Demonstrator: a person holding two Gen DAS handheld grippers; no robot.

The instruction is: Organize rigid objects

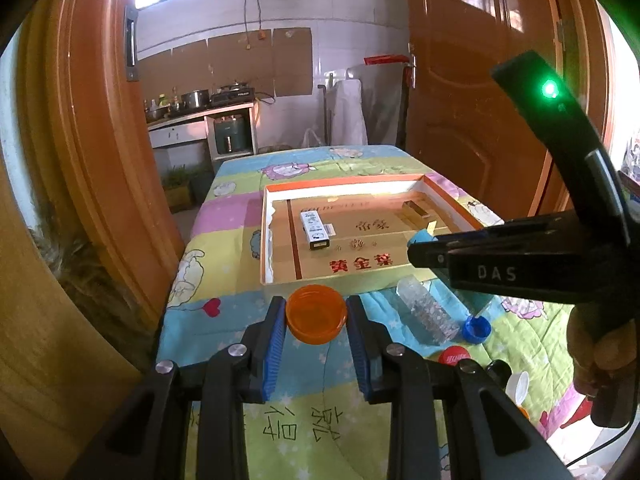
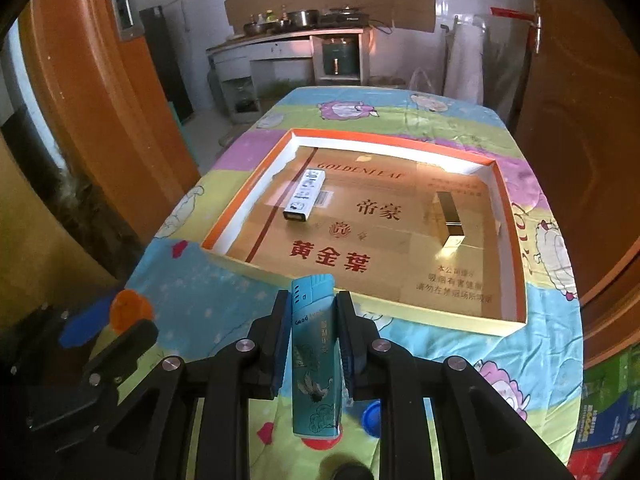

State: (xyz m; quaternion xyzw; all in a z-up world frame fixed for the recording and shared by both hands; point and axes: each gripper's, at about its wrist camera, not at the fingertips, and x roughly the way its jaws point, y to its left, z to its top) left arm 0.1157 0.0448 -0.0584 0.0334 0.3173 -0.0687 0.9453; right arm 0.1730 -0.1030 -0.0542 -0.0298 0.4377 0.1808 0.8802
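Note:
My left gripper [image 1: 316, 316] is shut on an orange lid [image 1: 316, 314], held above the table near the front edge of the shallow cardboard box [image 1: 267, 240]. My right gripper [image 2: 314, 308] is shut on a teal lighter [image 2: 316, 360], held upright just before the box's near wall [image 2: 360, 304]. Inside the box lie a white lighter [image 2: 304, 194] and a gold lighter [image 2: 450, 216]. The right gripper's body shows in the left wrist view [image 1: 520, 268], above the box's right corner. The orange lid also shows in the right wrist view [image 2: 130, 312].
On the patterned tablecloth [image 1: 224, 248] lie a clear ridged plastic bottle [image 1: 426, 310], a blue cap [image 1: 476, 328], a red cap [image 1: 454, 356], a white cap [image 1: 518, 388] and a black cap [image 1: 498, 368]. Orange doors stand left and right; a kitchen counter is behind.

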